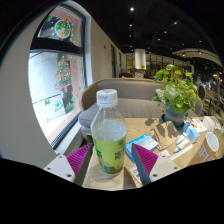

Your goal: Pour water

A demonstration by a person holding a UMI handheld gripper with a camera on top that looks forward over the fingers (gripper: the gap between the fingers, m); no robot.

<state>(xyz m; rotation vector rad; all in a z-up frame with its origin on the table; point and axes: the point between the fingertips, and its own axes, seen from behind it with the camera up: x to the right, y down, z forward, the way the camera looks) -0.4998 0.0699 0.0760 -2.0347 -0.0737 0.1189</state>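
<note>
A clear plastic bottle (108, 132) with a white cap and a green label stands upright on the pale wooden table (120, 180). It holds a light liquid. My gripper (111, 160) is open, and the bottle stands between its two fingers. The left magenta pad (79, 158) and the right magenta pad (143, 161) each sit beside the bottle's lower half with a narrow gap. A white cup (212, 145) stands further right on the table, beyond the right finger.
A leafy plant (178, 95) in a blue pot stands behind and to the right of the bottle. Blue and white packets (150, 141) lie near the right finger. A grey sofa (135, 96) lines the back, and a large window (58, 75) is on the left.
</note>
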